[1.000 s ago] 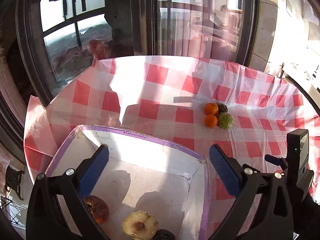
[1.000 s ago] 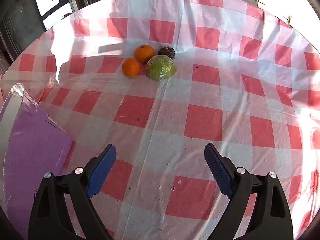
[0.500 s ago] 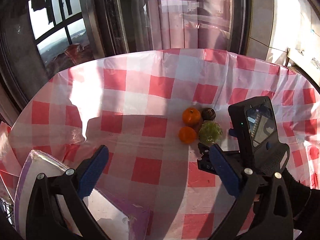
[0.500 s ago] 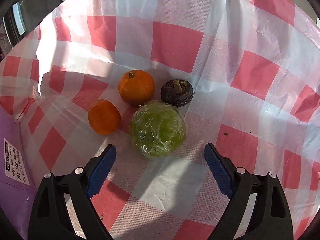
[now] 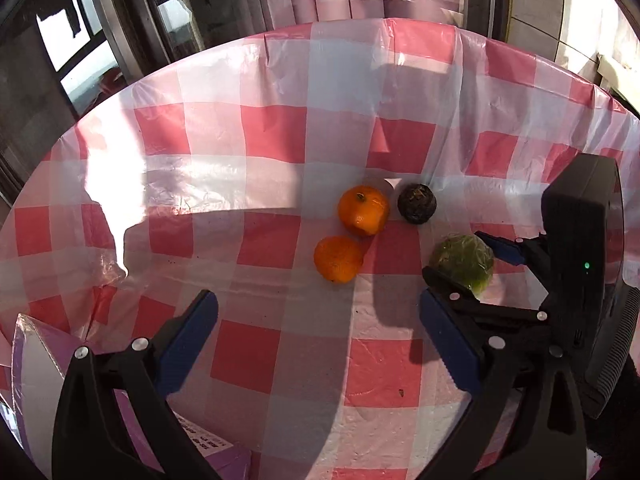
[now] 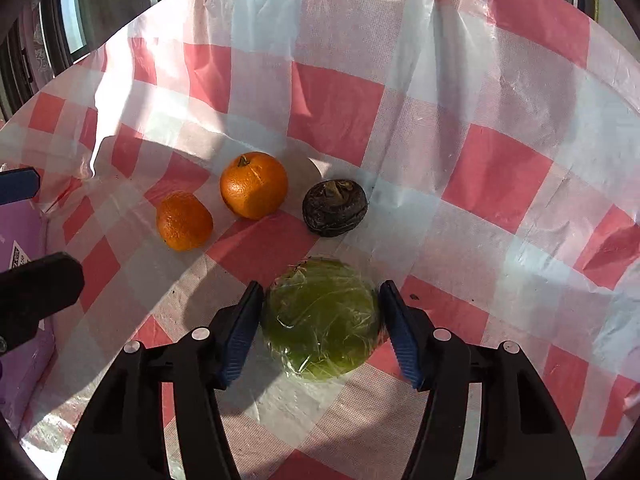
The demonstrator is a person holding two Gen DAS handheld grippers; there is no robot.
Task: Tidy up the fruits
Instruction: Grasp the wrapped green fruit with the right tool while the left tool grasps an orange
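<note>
A green fruit wrapped in clear film lies on the checked tablecloth between the blue pads of my right gripper, which touch both its sides. It also shows in the left wrist view, with the right gripper around it. Beyond it lie a large orange, a small orange and a dark wrinkled fruit. In the left wrist view they are the large orange, small orange and dark fruit. My left gripper is open and empty above the cloth.
A purple-rimmed white box sits at the lower left, its purple wall also in the right wrist view. The red-and-white tablecloth hangs over the far table edge before dark windows and curtains.
My right gripper has moved forward and closed in around the green wrapped fruit. My left gripper has swung away from the box toward the fruits.
</note>
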